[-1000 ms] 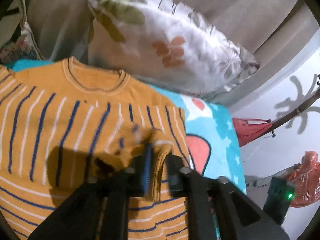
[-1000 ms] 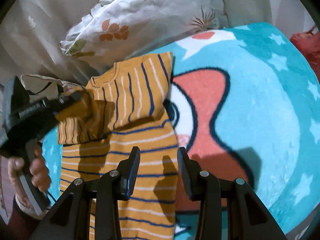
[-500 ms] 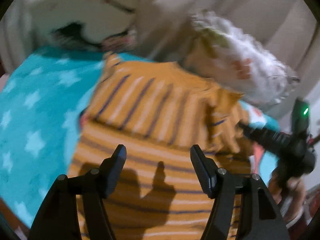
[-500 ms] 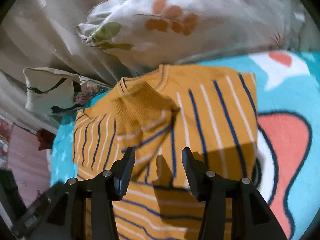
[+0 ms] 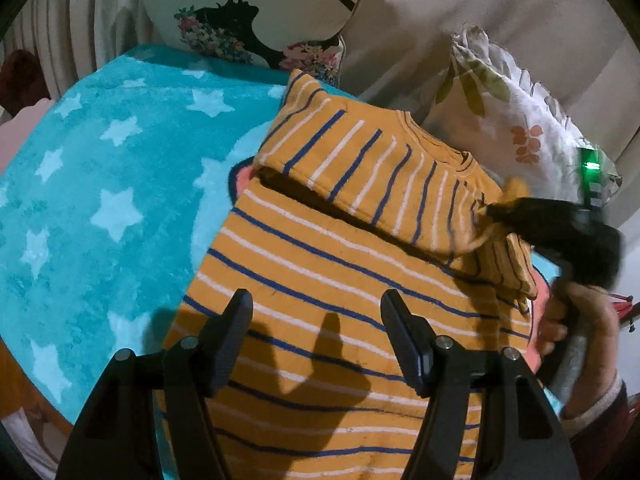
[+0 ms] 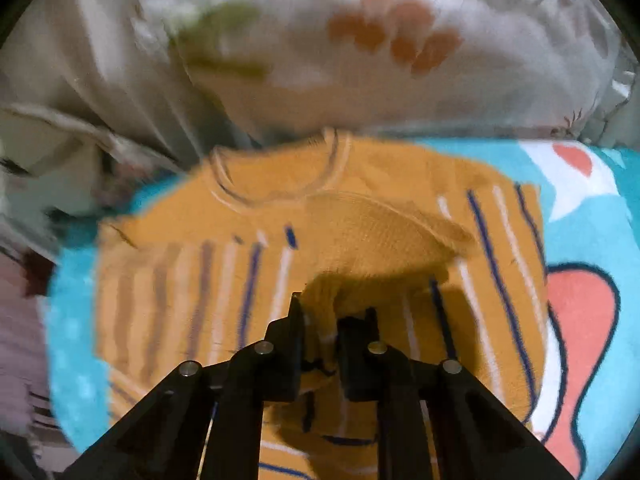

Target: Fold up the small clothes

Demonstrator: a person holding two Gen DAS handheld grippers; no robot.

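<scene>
0.5 s ago both sets of jaws gaped empty; now the right gripper (image 6: 322, 330) has pinched the sleeve cuff (image 6: 320, 300) of the orange striped sweater (image 5: 340, 280), so the second sleeve fold is under way. The left gripper (image 5: 316, 340) hovers wide open, sweater body just ahead on the bed (image 5: 100, 200).

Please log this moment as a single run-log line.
left claw: open, above sweater | right claw: shut on sleeve | sleeve fold underway
</scene>
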